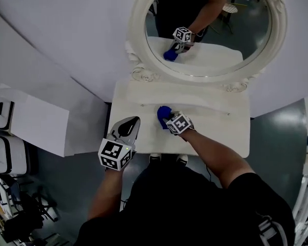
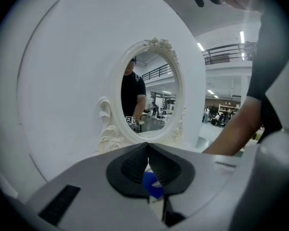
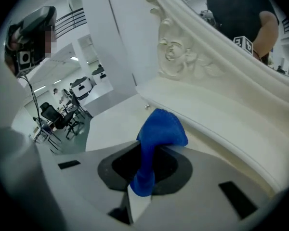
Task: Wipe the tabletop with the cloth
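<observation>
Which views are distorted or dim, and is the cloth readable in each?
Head view: dim, dark toward the corners, cloth a clear blue on the tabletop. Left gripper view: heavy fisheye, black corners, bright; cloth only a blue sliver past the shut left tool. Right gripper view: fisheye too, sharp; cloth pinched in the right tool, mosaic patch upper left.

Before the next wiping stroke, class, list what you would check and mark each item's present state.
1. The cloth is clamped in the right gripper: ok.
2. The cloth is over the tabletop: ok.
3. The cloth is pressed onto the surface: cannot tell.
4. The left gripper is shut with nothing between its jaws: ok.
5. The left gripper is apart from the cloth, at the table's left edge: ok.
</observation>
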